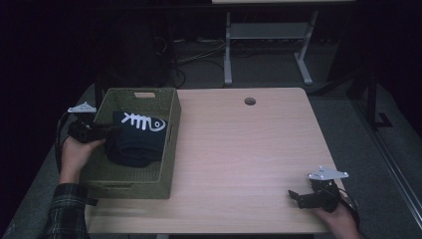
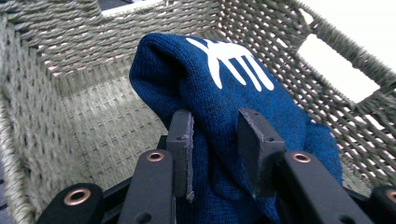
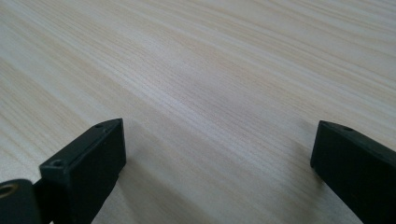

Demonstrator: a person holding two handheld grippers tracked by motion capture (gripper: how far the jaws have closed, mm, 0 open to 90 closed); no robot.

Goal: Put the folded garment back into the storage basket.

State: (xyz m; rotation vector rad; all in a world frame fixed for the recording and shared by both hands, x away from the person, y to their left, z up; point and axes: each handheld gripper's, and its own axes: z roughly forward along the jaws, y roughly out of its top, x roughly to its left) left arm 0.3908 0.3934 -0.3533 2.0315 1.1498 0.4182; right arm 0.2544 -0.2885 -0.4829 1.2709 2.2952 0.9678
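The left gripper (image 1: 102, 130) is black, topped at its 11 o'clock by a grey three-cornered plate, with a dark cable looping off at 9 o'clock. Its jaws are flat black slabs on arms set with copper-coloured rivets. The right gripper (image 1: 294, 195) is black too, with blunt, blocky jaws. A dark plaid sleeve (image 1: 63, 211) covers the left forearm.

The right tool (image 3: 219, 163) hangs low over the pale wood-grain tabletop (image 3: 210, 70), its two black jaws spread wide apart at the bottom corners. Bare wood lies between them, and each jaw casts a soft shadow on it.
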